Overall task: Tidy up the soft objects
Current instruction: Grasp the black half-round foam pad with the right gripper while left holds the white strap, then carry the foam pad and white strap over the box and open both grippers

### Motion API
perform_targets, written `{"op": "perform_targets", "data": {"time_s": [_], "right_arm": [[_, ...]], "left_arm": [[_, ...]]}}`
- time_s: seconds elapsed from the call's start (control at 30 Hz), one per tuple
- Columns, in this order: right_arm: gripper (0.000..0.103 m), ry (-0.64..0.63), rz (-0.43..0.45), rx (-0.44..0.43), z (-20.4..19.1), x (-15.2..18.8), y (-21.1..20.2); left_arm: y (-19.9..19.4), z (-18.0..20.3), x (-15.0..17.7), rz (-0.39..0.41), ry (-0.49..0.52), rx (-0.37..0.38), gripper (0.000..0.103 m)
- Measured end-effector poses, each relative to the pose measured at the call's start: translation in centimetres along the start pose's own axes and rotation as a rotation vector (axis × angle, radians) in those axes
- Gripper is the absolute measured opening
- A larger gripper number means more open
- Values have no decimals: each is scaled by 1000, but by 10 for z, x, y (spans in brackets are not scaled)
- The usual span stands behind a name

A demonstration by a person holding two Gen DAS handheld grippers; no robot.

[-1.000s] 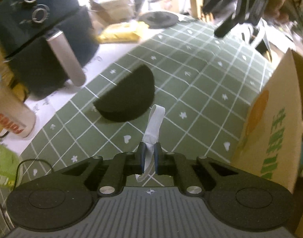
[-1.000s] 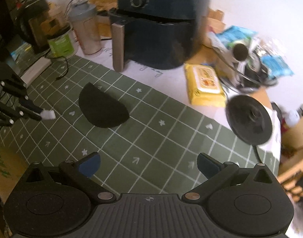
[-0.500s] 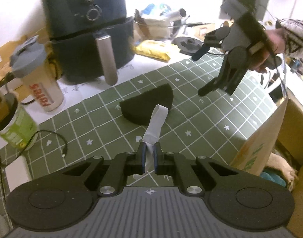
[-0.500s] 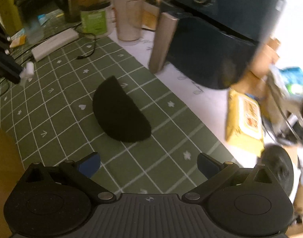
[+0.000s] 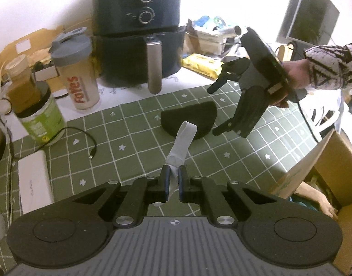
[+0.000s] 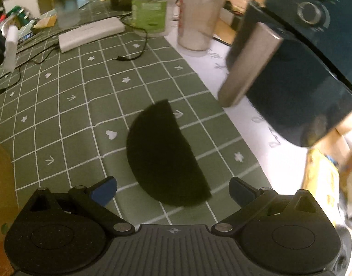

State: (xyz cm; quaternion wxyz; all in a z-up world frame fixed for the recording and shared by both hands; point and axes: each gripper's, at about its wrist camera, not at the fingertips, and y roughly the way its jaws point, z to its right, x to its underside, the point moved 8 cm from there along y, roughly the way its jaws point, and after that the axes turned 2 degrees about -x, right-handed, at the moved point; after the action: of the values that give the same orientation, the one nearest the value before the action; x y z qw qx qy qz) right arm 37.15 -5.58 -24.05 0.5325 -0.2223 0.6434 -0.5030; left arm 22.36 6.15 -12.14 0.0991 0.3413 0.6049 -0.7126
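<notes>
We've got the left gripper (image 5: 173,179) jaws clamped on a white strip (image 5: 181,141), right gripper (image 6: 172,189) jaws wide open above the black half-round pad (image 6: 162,156); air fryer (image 5: 139,34) sits just behind on the worktop (image 5: 130,126).

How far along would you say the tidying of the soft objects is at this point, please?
Done: something soft and blue already lies in the cardboard box. In hand: the left gripper is shut on a white fabric strip. Left: the black half-round pad lies on the green mat, with the right gripper open just above it.
</notes>
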Motion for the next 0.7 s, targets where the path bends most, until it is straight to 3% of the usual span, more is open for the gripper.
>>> {"op": "perform_targets", "data": {"time_s": [0.07, 0.27, 0.7], "right_arm": [[102, -16, 3, -1, -3, -5, 7], [73, -6, -65, 7, -4, -12, 25], [68, 82, -42, 61, 6, -6, -31]], "left_arm": [[-2, -3, 3, -1, -16, -5, 8], [-6, -10, 9, -9, -54, -24, 8], [-18, -2, -8, 42, -45, -18, 8]]}}
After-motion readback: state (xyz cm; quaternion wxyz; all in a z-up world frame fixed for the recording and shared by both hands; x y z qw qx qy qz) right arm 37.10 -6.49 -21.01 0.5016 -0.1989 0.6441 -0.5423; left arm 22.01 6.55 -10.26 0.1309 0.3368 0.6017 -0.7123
